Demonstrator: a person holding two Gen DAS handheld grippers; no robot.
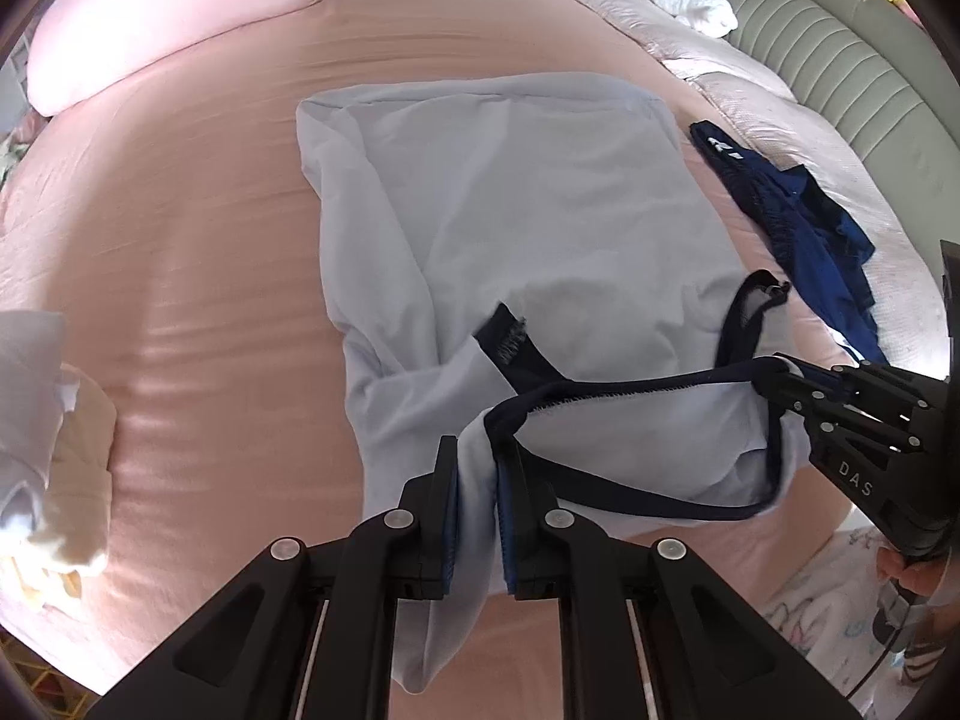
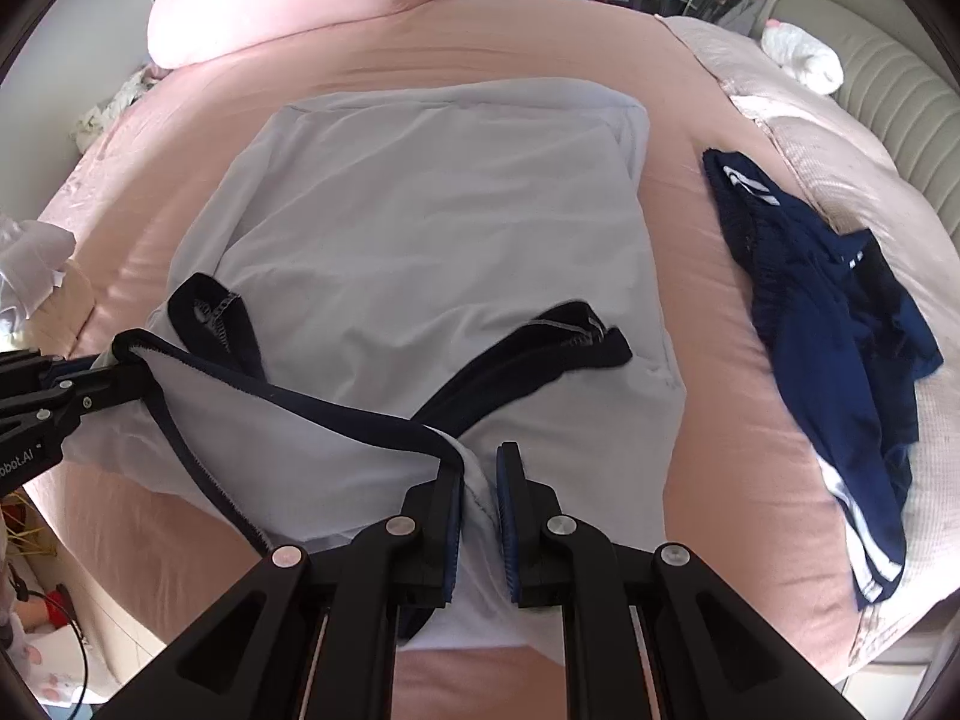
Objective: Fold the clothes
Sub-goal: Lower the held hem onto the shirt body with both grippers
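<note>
Pink bedding [image 1: 198, 228] is spread across a bed, with a pale pink pillow [image 1: 150, 18] at the far end and a padded grey headboard [image 1: 840, 66] along the right edge. Seen from the left wrist, a light blue garment [image 1: 510, 204] with dark navy trim is laid flat in the middle of the bed. Its near edge is pinched between the narrowed jaws of the left gripper [image 1: 480, 510], with cloth bunched between the pads. To the right, the right gripper [image 1: 780, 375] is seen clamped on another point of the same navy-trimmed edge, and part of a hand [image 1: 906, 564] is visible below it. A dark blue garment [image 1: 804, 240] is left crumpled beside the light one, and white and cream clothes [image 1: 42, 438] are heaped at the left edge.

From the right wrist, the light blue garment [image 2: 420, 228] is again seen flat, its near edge gripped between the nearly closed pads of the right gripper [image 2: 480, 510]. The left gripper [image 2: 117, 369] is seen at the left, shut on the trim. The dark blue garment [image 2: 840, 330], apparently shorts with white stripes, lies apart to the right.
</note>
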